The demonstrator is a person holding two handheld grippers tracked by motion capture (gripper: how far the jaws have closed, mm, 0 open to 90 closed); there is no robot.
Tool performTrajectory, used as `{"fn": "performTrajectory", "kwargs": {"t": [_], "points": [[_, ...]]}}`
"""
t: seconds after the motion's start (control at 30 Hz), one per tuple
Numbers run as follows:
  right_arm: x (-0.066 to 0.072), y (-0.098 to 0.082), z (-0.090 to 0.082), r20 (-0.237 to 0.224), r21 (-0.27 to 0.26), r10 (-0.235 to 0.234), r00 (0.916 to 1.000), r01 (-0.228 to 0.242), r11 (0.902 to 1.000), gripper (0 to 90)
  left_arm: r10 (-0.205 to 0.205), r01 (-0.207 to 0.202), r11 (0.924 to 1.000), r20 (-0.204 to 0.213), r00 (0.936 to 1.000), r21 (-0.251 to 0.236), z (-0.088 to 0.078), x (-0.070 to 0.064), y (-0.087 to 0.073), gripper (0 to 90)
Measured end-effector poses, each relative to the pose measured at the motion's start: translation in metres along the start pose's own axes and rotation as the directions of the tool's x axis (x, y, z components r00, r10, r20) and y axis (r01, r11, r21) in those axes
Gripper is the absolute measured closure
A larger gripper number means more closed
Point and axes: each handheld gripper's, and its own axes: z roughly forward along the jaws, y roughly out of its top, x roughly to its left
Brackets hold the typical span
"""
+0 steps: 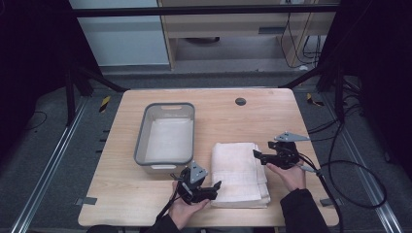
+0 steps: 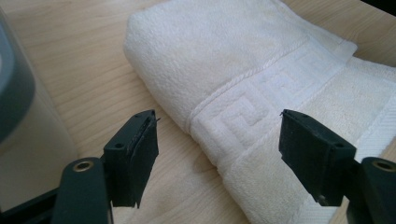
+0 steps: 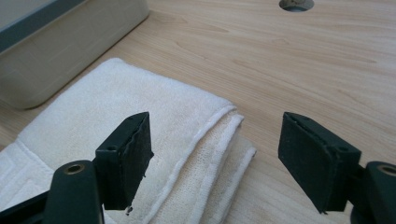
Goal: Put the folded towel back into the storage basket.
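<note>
**Both claws spread over the folded towel**

The table (image 1: 233, 121) carries a grey-rimmed bin (image 1: 165, 133) toward its left edge. Just right of the bin, near the front edge, lies my folded white towel (image 1: 239, 172). My right claw (image 1: 258, 155) hovers at the towel's far right corner, jaws wide apart and gripping nothing. My left claw (image 1: 216, 187) sits low at the towel's near left edge, jaws spread with the patterned border between them, not pressing it.
</note>
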Motion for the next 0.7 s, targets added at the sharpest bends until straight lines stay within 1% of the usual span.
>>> {"fn": "performTrajectory", "kwargs": {"t": [0.1, 0.17, 0.2, 0.27, 0.3, 0.37, 0.4, 0.43, 0.47, 0.5, 0.6, 0.7], "points": [[-0.001, -0.003, 0.003, 0.0, 0.002, 0.017, 0.9999, -0.017, 0.9999, 26.3, 0.007, -0.007, 1.0, -0.002, 1.0, 0.005, 0.002, -0.002, -0.002, 27.6], [-0.001, -0.004, 0.005, 0.001, 0.007, 0.018, 0.9998, -0.018, 0.9998, 26.3, 0.011, -0.011, 0.9998, 0.005, 0.9999, 0.014, 0.004, -0.004, -0.004, 27.6], [-0.001, -0.006, 0.008, -0.003, 0.016, 0.026, 0.9997, -0.026, 0.9995, 26.3, 0.013, -0.013, 0.9997, 0.01, 0.9999, 0.019, 0.007, -0.005, -0.004, 27.6], [-0.002, -0.007, 0.011, -0.002, 0.025, 0.018, 0.9998, -0.018, 0.9995, 26.2, 0.011, -0.012, 0.9996, 0.015, 0.9998, 0.026, 0.01, -0.006, -0.005, 27.6], [-0.002, -0.008, 0.013, -0.004, 0.031, 0.024, 0.9997, -0.024, 0.9992, 26.2, 0.01, -0.011, 0.9995, 0.016, 0.9998, 0.03, 0.011, -0.006, -0.006, 27.6], [-0.002, -0.009, 0.016, -0.011, 0.038, 0.022, 0.9997, -0.022, 0.999, 26.2, 0.011, -0.012, 0.9991, 0.013, 0.9998, 0.042, 0.014, -0.006, -0.007, 27.3], [-0.001, -0.009, 0.018, -0.017, 0.04, 0.031, 0.9994, -0.031, 0.9987, 26.2, 0.011, -0.012, 0.9991, 0.013, 0.9998, 0.042, 0.014, -0.006, -0.007, 27.2], [0.0, -0.01, 0.02, -0.021, 0.042, 0.039, 0.999, -0.038, 0.9984, 26.3, 0.003, -0.004, 0.9988, 0.017, 0.9998, 0.048, 0.017, -0.006, -0.009, 27.1], [0.0, -0.011, 0.022, -0.025, 0.044, 0.039, 0.9989, -0.038, 0.9983, 26.3, 0.003, -0.003, 0.9988, 0.016, 0.9999, 0.048, 0.018, -0.006, -0.009, 27.1], [0.001, -0.011, 0.024, -0.03, 0.048, 0.052, 0.9982, -0.05, 0.9976, 26.5, 0.002, -0.003, 0.9988, 0.017, 0.9999, 0.048, 0.019, -0.007, -0.01, 27.0], [0.003, -0.013, 0.028, -0.034, 0.057, 0.055, 0.9979, -0.053, 0.997, 26.8, 0.001, -0.002, 0.9986, 0.015, 0.9999, 0.052, 0.021, -0.007, -0.011, 26.4], [0.004, -0.017, 0.035, -0.024, 0.086, 0.043, 0.9988, -0.041, 0.9955, 26.8, -0.006, 0.004, 0.9982, 0.021, 0.9998, 0.06, 0.026, -0.005, -0.014, 25.7]]}}
